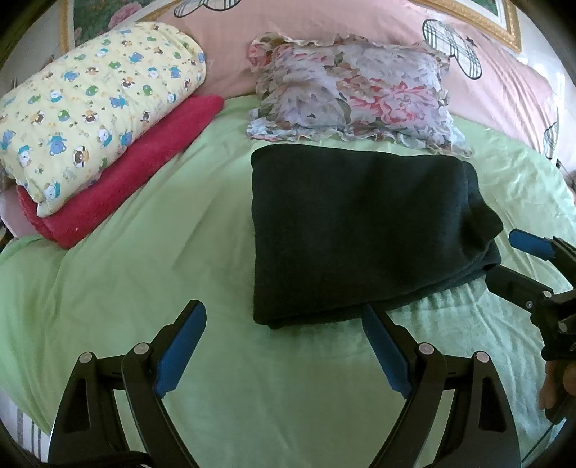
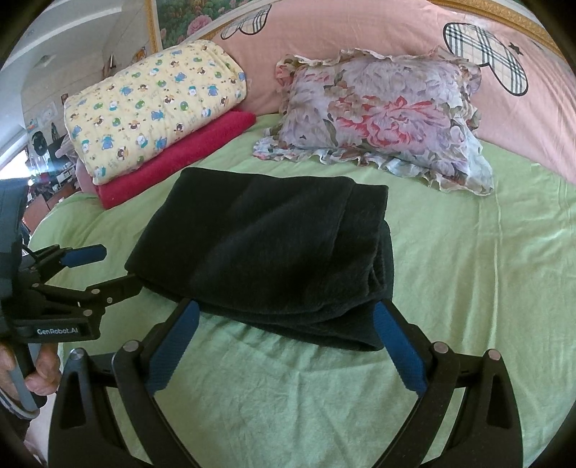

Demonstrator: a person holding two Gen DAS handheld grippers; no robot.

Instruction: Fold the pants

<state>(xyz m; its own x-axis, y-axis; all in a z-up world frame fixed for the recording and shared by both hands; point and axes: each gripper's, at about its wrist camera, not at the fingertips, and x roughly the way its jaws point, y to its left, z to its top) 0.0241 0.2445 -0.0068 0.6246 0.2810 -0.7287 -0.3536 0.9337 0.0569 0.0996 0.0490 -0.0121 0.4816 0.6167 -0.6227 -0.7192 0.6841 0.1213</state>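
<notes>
The dark green pants (image 1: 360, 230) lie folded into a thick stack on the light green bed sheet (image 1: 144, 273). My left gripper (image 1: 282, 311) is open just short of the stack's near left corner, with nothing between its blue pads (image 1: 180, 349). At the stack's right side in that view hangs my right gripper (image 1: 502, 255), also open. In the right wrist view the pants (image 2: 266, 244) fill the middle. The right gripper (image 2: 286, 306) stands wide open with its fingertips at the stack's near edge; the pads do not press the cloth. My left gripper (image 2: 122, 266) is open beside the stack's left edge.
A floral pillow (image 2: 381, 118) lies just behind the pants. A yellow bear-print quilt (image 2: 154, 108) rests on a folded red blanket (image 2: 180, 158) at the back left. A pink cushion (image 2: 360, 32) runs along the head of the bed. A hand (image 2: 39, 370) grips the left handle.
</notes>
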